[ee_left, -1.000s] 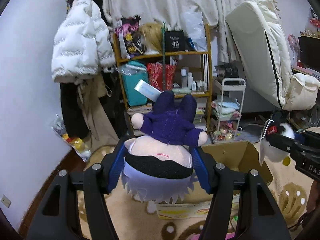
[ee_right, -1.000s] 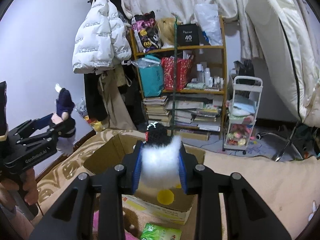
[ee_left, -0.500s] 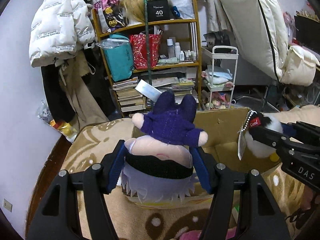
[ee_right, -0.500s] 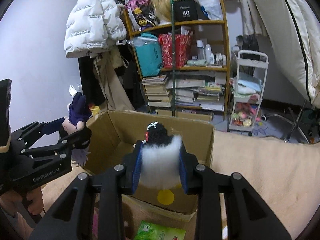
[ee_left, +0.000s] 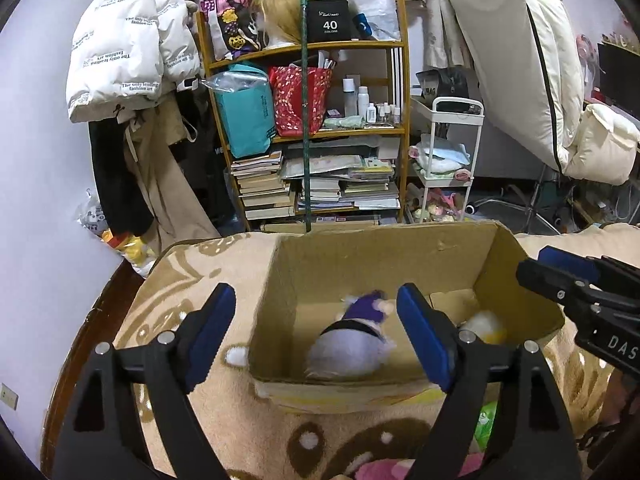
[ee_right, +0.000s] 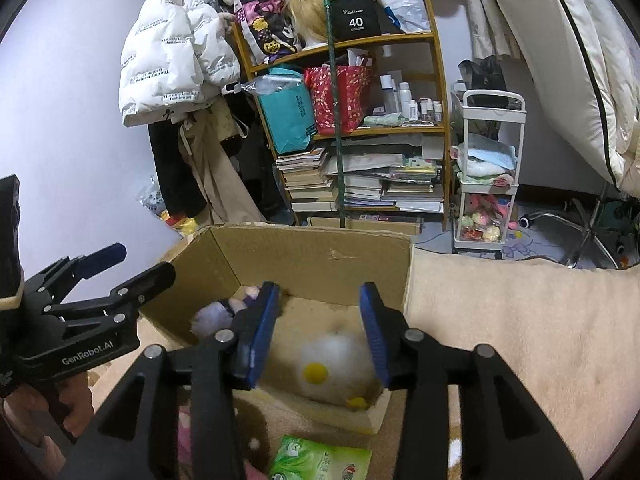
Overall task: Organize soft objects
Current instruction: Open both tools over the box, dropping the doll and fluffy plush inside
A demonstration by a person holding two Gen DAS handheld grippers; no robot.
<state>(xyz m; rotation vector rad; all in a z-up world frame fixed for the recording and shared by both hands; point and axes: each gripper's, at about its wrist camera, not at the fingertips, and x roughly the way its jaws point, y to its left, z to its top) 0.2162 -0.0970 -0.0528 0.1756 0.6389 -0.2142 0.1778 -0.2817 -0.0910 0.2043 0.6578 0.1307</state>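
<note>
An open cardboard box (ee_left: pixel 360 256) stands on the beige patterned blanket; it also shows in the right wrist view (ee_right: pixel 304 256). A purple-clothed plush doll (ee_left: pixel 352 340) lies blurred inside the box; it also shows in the right wrist view (ee_right: pixel 218 314). A white fluffy plush with yellow spots (ee_right: pixel 336 364) lies blurred in the box's right part; it also shows in the left wrist view (ee_left: pixel 484 326). My left gripper (ee_left: pixel 316 336) is open and empty above the box's near edge. My right gripper (ee_right: pixel 320 336) is open and empty above the white plush.
A wooden shelf (ee_left: pixel 312 128) with books and bags stands behind the box, next to a white cart (ee_left: pixel 444 164). A white jacket (ee_left: pixel 128 40) hangs at the left. A green packet (ee_right: pixel 320 460) and pink soft things (ee_left: pixel 384 468) lie on the blanket (ee_right: pixel 520 340) in front.
Both grippers moved over the box and opened. The purple doll and the white plush dropped out of the jaws into the box.
</note>
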